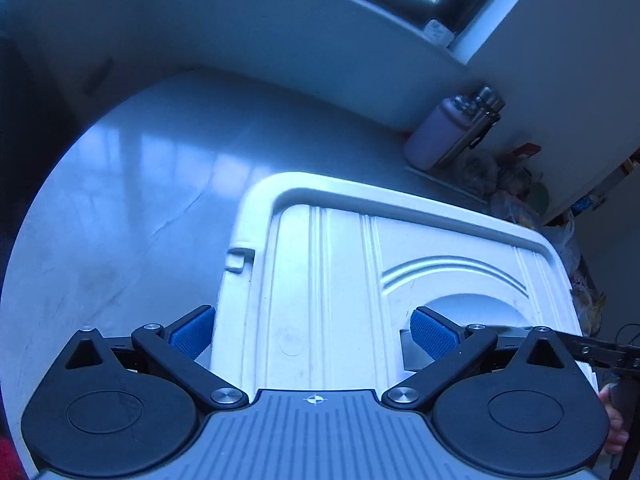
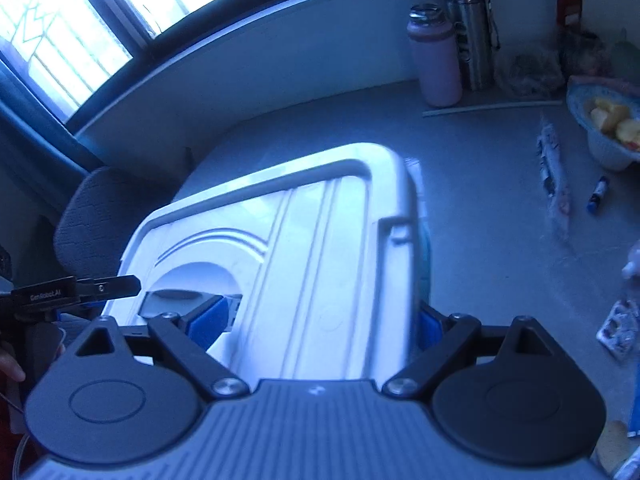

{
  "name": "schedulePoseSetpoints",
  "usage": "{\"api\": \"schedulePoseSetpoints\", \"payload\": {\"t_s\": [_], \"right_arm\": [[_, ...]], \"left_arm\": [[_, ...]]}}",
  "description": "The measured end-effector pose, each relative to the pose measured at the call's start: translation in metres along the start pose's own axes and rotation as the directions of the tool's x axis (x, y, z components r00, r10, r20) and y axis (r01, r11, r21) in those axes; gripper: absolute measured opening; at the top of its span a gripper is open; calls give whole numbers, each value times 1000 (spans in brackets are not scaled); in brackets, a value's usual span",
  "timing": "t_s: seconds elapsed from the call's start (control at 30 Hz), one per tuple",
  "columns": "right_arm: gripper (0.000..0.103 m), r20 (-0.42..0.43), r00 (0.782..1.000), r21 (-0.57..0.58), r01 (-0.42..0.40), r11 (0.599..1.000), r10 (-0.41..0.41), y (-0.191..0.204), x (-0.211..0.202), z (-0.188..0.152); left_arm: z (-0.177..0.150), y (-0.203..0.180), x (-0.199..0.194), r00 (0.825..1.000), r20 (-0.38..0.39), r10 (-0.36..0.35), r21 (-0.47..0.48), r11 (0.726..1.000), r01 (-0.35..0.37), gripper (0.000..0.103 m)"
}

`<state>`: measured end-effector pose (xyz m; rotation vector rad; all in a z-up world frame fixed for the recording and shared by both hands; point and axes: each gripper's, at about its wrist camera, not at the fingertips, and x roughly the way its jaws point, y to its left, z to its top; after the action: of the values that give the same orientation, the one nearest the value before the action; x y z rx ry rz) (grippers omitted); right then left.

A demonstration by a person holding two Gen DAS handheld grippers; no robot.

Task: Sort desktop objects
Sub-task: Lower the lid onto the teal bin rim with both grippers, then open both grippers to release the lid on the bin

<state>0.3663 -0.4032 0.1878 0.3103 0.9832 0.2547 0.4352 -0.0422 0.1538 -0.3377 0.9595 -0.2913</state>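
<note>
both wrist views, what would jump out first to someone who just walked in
The big white storage box lid fills the middle of both views, lying on the grey desk with both grippers spread open over it: the left gripper from one side, the right gripper from the other. Next comes the cluster at the back wall: a pink bottle beside a steel flask, and a bowl of cut fruit to their right.

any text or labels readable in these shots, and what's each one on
"GenRobot.AI": white print on the black body of the left gripper, at the left edge of the right wrist view.
The steel flask has dark print on its side, too blurred to read.
The blue marker and the packets on the table are too small to read.
Nothing readable on the white bin lid.
</note>
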Motion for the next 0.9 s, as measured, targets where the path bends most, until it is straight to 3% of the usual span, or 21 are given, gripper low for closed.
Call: {"api": "schedulePoseSetpoints", "payload": {"t_s": [0.33,0.53,0.77,0.87,0.9], "right_arm": [[93,72,990,-95,125,988,-119,14,-21,2],[93,103,985,-96,146,985,-136,10,-31,3],[93,112,976,-91,196,976,-185,2,-34,1],[85,80,976,-108,212,971,-204,0,-30,-3],[71,67,975,-113,217,970,-211,-1,-28,-4]], "left_arm": [[-2,-9,-3,1000,18,23,67,997,-24,103],[1,-15,-13,998,56,19,73,997,-23,103],[5,-15,-30,992,94,82,82,993,-90,103],[6,-10,-28,991,67,120,82,989,-125,103],[4,-8,-25,991,55,124,86,988,-128,103]]}}
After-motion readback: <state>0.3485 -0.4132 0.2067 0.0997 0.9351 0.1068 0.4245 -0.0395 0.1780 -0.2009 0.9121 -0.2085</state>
